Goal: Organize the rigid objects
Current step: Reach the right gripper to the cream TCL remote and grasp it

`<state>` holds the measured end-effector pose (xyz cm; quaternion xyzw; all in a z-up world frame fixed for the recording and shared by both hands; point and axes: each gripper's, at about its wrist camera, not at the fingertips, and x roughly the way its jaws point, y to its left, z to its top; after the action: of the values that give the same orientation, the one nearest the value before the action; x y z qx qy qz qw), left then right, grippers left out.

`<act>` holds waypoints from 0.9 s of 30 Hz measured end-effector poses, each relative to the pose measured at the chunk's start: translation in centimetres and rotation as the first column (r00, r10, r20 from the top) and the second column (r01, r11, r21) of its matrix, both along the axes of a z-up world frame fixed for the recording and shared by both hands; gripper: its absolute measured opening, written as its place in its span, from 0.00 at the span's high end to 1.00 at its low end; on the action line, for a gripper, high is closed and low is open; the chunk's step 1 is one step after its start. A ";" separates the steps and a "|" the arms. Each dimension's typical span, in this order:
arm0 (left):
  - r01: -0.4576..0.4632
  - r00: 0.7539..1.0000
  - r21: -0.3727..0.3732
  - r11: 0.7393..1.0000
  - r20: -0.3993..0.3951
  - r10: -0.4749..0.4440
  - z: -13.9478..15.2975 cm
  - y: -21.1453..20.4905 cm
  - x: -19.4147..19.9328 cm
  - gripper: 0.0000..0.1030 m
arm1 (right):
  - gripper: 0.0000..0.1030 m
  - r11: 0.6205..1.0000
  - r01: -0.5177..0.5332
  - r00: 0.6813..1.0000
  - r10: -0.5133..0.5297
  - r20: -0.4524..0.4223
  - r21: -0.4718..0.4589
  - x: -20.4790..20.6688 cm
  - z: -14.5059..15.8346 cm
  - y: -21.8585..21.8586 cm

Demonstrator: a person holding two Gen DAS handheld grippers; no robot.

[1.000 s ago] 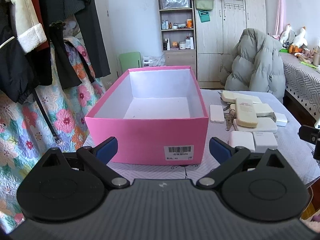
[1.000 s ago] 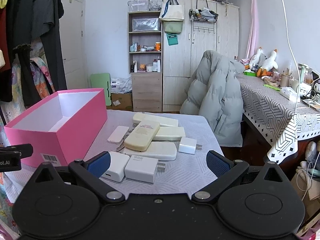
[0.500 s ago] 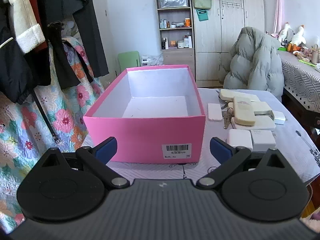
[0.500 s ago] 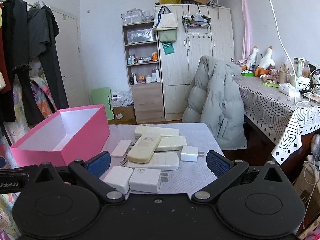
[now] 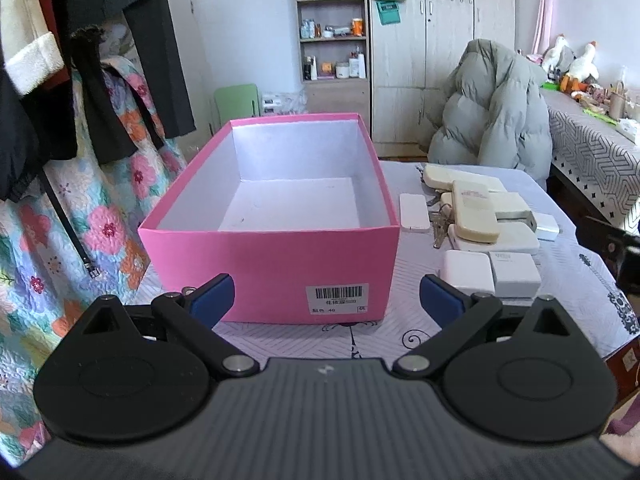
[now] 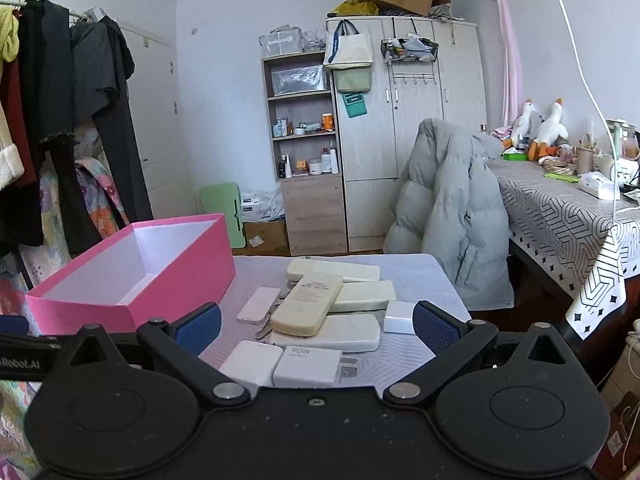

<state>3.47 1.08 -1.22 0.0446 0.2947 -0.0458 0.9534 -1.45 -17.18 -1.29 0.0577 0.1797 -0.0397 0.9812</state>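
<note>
- Nothing is being held: the left gripper (image 5: pixel 326 294) and right gripper (image 6: pixel 316 326) are being kept spread.
- The pink box (image 5: pixel 276 240) is sitting empty; the chargers and remotes (image 6: pixel 320 308) are all lying on the worktop (image 6: pixel 416 272), so everything is judged left to do.

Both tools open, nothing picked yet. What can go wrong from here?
1. The beige remote lies slanted on top of other flat white pieces; pulling a lower one first would likely tip it off.
2. The two white chargers sit touching, so the right tool may catch both.
3. Keys lie partly under the pile, hard to pinch. The pink box is empty.
</note>
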 end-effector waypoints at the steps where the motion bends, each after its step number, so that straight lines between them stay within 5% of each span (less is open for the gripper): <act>1: 0.005 1.000 0.004 1.000 -0.011 -0.005 0.1 0.0 0.3 0.04 | 0.00 1.000 -0.004 1.000 0.004 -0.004 -0.001 0.2 0.0 0.0; 5: 0.044 0.995 -0.023 0.999 -0.092 -0.046 2.2 1.7 2.5 0.04 | 0.00 0.996 -0.084 0.996 0.084 -0.024 0.024 1.5 0.2 -0.5; 11: 0.042 0.996 0.131 0.991 -0.078 -0.032 6.3 5.2 6.0 0.04 | 0.00 0.970 -0.190 0.976 0.204 -0.077 0.154 5.4 1.0 -2.1; 14: 0.049 0.994 0.128 0.990 -0.106 -0.036 7.2 7.4 8.4 0.06 | 0.00 0.948 -0.177 0.966 0.219 -0.137 0.266 8.5 0.7 -3.1; 18: 0.007 0.992 0.144 0.990 -0.124 0.011 6.6 9.8 11.5 0.17 | 0.00 0.921 -0.158 0.948 0.242 -0.207 0.357 12.5 -0.3 -3.7; 23: -0.016 0.978 0.094 0.995 -0.207 0.035 4.2 12.2 15.4 0.51 | 0.10 0.930 -0.103 0.935 0.212 -0.284 0.354 16.2 -2.1 -4.1; 27: -0.054 0.980 0.134 0.989 -0.183 0.079 3.1 12.8 17.1 0.51 | 0.15 0.935 -0.076 0.923 0.198 -0.331 0.347 17.9 -3.1 -4.3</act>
<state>20.60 13.90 1.87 0.0915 0.3869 0.0013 0.9176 16.42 -21.51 -4.40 0.1987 0.3643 0.0506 0.9084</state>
